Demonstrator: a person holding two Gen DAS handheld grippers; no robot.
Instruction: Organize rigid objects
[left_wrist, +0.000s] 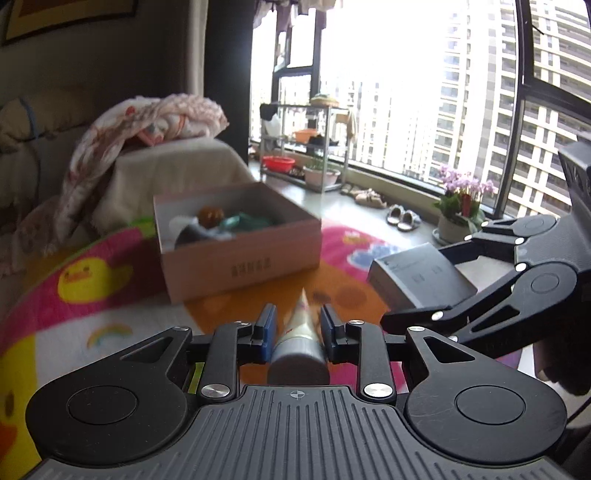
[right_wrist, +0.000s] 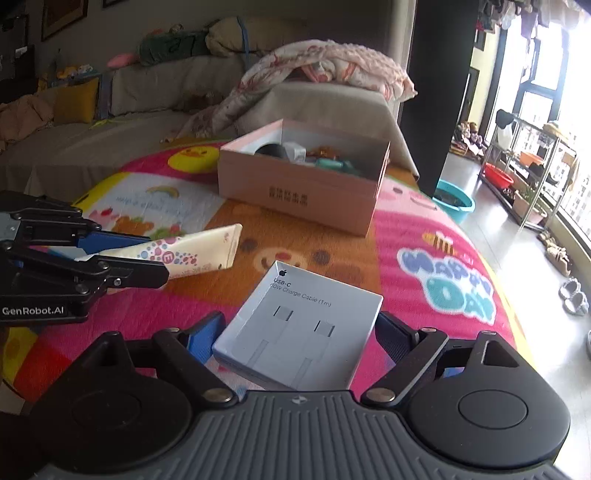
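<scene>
A colourful play mat (right_wrist: 424, 236) with ducks, a rainbow and cartoon lettering spreads beneath and ahead of both sets of jaws, with a covered sofa (right_wrist: 140, 96) and a crumpled floral blanket (right_wrist: 325, 70) far beyond them. Straight ahead of the jaws, well past the fingertips, stands an open pink cardboard box (right_wrist: 303, 192) on the mat; inside it lie a dark rounded item, something amber and something teal, too blurred to name. To the right of the jaws, off the mat, a teal basin (right_wrist: 456, 201) sits on the floor, and a metal rack (left_wrist: 306, 147) with red and orange bowls stands by the big window, near a pot of purple flowers (left_wrist: 463, 199) and some slippers (left_wrist: 402, 218). The right gripper (right_wrist: 297, 334) is spread wide and clamped on the two sides of a flat white USB-C cable box (right_wrist: 303, 328), which fills the gap between its blue-padded fingers and juts forward beyond them, tilted up off the mat. The left gripper (left_wrist: 297, 326) is closed down narrow on a cream tube (right_wrist: 192, 253) printed with pink and blue bubbles; its capped end sits back between the jaws toward the camera and its flat crimped end points forward past the fingertips, toward the cardboard box.
</scene>
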